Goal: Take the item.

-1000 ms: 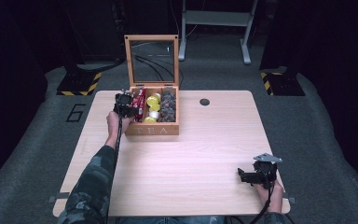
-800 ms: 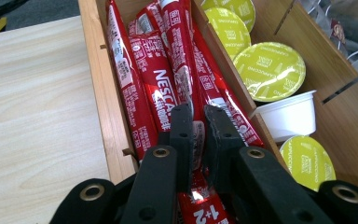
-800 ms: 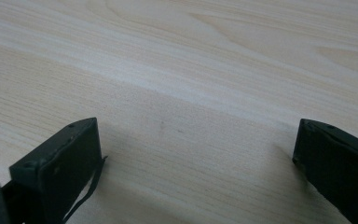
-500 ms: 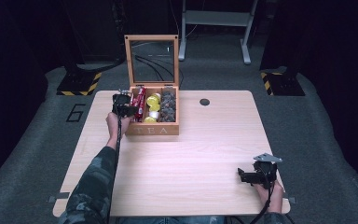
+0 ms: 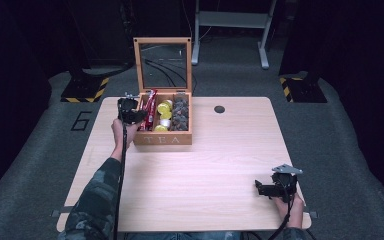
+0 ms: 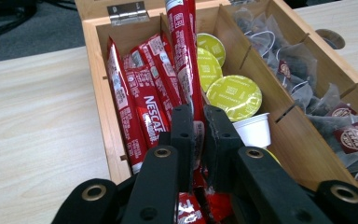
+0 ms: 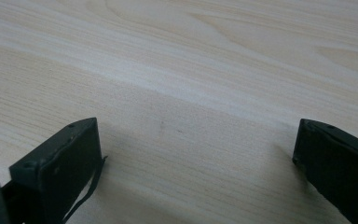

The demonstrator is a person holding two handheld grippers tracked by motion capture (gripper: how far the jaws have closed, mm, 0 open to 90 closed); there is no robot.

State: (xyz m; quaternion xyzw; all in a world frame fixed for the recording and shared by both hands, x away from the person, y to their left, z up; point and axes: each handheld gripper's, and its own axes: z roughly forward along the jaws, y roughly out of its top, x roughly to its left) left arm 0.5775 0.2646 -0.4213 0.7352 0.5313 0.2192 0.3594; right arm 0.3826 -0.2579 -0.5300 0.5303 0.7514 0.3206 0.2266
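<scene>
Red coffee stick (image 6: 182, 56) clamped upright in left gripper (image 6: 198, 133) fingers, over wooden tea box (image 6: 103, 107) left compartment, right gripper (image 7: 193, 154) fingers apart above tabletop (image 7: 205, 70), lower right.

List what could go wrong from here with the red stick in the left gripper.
1. The left gripper pinches the red coffee stick low down, so the long free end could tip or slip as it lifts.
2. The other red sticks lie packed against it and may drag out.
3. The tea box's upright lid stands close behind; a high pull could knock it.
</scene>
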